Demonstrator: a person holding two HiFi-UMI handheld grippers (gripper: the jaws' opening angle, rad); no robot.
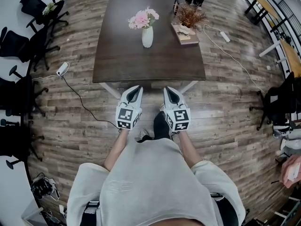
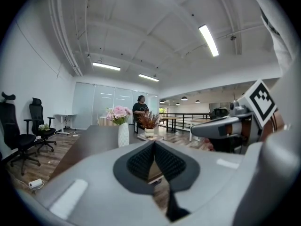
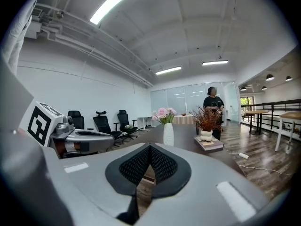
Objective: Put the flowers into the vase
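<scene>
Left gripper [image 1: 136, 88] and right gripper [image 1: 168, 89]: both jaw pairs are pressed together with nothing between the pads, and the two are held side by side just short of the near edge of the dark table [image 1: 122, 55]. The pink flowers [image 1: 143, 18] stand in the white vase [image 1: 147, 36], upright near the table's centre, well apart from both grippers. Visible markings: black-and-white square code patterns on each gripper's cube [image 1: 126, 117].
</scene>
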